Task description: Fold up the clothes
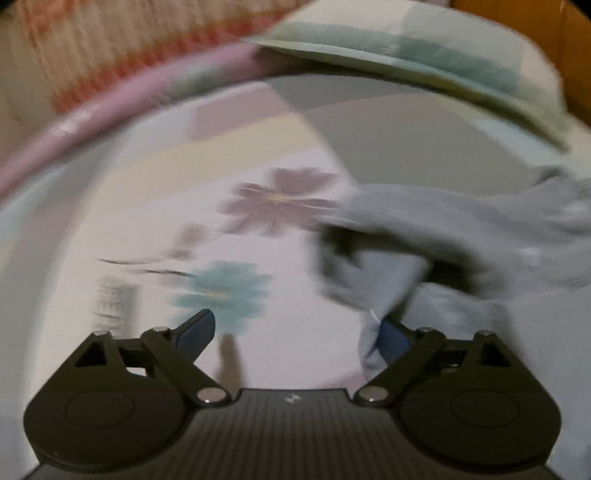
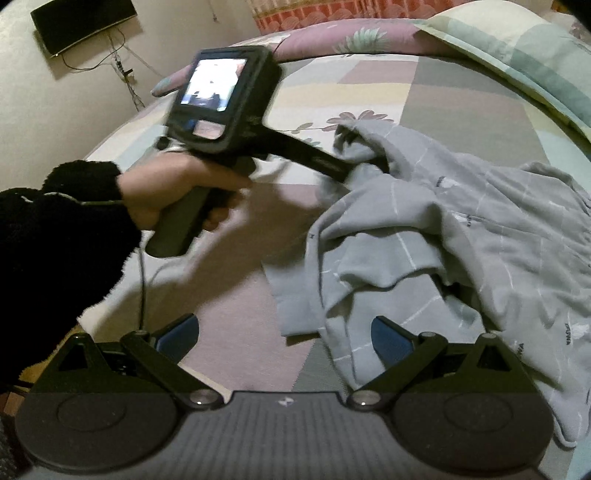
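A light grey garment (image 2: 461, 229) with thin white lines lies crumpled on the right half of the bed. In the blurred left wrist view, my left gripper (image 1: 295, 332) is open wide, and a fold of the grey garment (image 1: 461, 229) hangs over its right finger (image 1: 393, 338). From the right wrist camera, a hand (image 2: 166, 192) holds the left gripper's handle and screen unit (image 2: 221, 99), whose front end is buried in the garment's far edge. My right gripper (image 2: 284, 336) is open just above the garment's near edge, with cloth beside its right finger (image 2: 391, 339).
The bed has a patchwork floral sheet (image 2: 443, 92). A green and cream pillow (image 2: 517, 44) lies at the far right. A dark sleeve (image 2: 55, 240) fills the left side. A television (image 2: 81, 22) hangs on the wall, with cables below it.
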